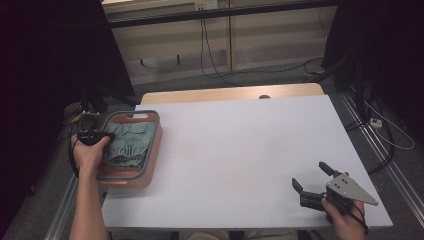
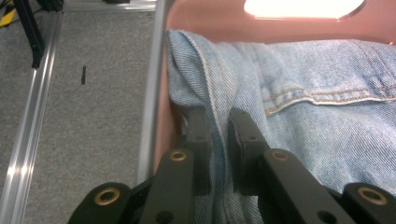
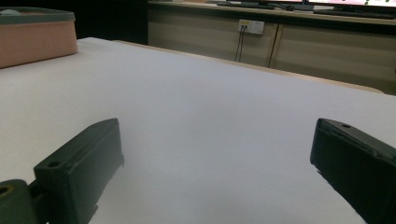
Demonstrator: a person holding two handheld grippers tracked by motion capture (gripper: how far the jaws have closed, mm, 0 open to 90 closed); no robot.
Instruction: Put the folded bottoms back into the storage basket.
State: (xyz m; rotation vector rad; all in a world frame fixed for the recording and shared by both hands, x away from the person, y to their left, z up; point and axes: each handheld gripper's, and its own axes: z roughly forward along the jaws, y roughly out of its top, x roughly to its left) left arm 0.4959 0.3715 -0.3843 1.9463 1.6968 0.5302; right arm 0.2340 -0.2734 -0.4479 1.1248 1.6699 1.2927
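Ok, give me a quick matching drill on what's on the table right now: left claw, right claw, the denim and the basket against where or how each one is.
Things:
1. left claw
2. right claw
3. denim garment
4. pink basket

States or places:
A. open, over the bare near right part of the white table
B. at the table's left edge
C. shut on a fold of denim
D. lying inside the basket

Pairs: 1-C, 2-A, 3-D, 4-B

I see faded, coarse-woven denim jeans (image 2: 317, 107) inside the smooth pink plastic basket (image 1: 152, 167); beside the basket, the desk (image 1: 250, 150) looks matt white.
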